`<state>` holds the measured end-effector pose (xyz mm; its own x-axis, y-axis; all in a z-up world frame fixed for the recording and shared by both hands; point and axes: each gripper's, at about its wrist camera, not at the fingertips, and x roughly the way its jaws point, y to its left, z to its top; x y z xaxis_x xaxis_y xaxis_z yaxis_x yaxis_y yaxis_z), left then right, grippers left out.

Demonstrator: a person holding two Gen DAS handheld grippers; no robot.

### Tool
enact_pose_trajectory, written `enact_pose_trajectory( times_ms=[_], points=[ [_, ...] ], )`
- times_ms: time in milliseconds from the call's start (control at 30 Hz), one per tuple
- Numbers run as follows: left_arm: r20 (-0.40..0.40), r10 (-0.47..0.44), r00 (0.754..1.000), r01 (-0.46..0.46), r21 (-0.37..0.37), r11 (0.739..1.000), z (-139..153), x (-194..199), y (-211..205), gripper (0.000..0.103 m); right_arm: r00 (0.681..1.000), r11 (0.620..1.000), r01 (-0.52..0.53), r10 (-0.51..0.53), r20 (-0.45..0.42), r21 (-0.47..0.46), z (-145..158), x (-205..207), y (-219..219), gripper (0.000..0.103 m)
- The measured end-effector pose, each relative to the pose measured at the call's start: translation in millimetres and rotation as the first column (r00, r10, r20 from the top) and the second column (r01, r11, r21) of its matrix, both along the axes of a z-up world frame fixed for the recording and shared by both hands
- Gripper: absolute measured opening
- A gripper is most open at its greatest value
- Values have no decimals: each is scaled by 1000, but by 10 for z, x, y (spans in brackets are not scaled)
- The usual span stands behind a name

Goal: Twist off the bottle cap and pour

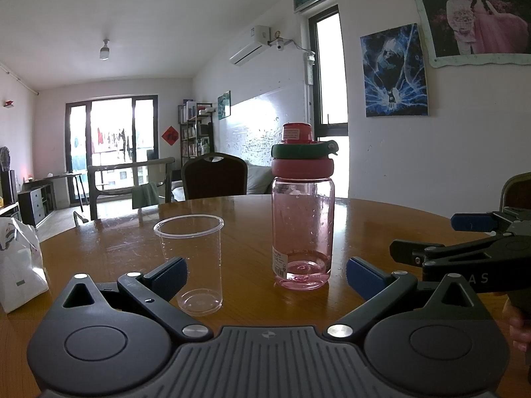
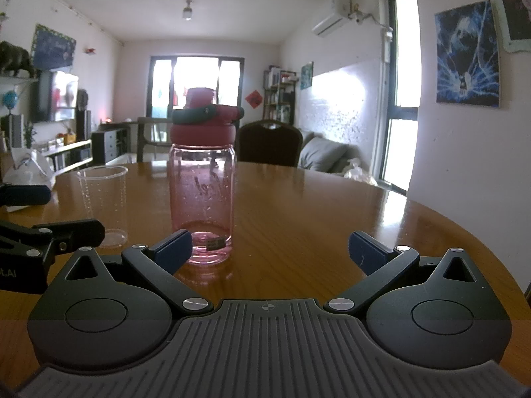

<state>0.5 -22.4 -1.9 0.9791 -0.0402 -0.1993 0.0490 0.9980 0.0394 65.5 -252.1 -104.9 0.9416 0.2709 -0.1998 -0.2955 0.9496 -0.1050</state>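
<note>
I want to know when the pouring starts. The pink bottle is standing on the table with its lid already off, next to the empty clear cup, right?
Not quite. The lid is still on the pink bottle, as the left wrist view shows. The rest is right: it stands on the table beside the empty clear cup.

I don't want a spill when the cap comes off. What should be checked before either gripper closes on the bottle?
1. Bottle upright on the table: ok.
2. Cap on the bottle: ok.
3. Cup upright, mouth up, apart from the bottle: ok.
4. Left gripper open, holding nothing: ok.
5. Right gripper open, holding nothing: ok.
6. How tight the cap is: cannot tell.
</note>
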Motion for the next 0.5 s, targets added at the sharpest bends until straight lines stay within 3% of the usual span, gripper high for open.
enact_pose_trajectory(
  times_ms=[500],
  points=[
    [2,10,1000,-10,7,1000,18,-17,-36,103,1000,1000,9,-9,2,30,12,25,-54,103]
  ],
)
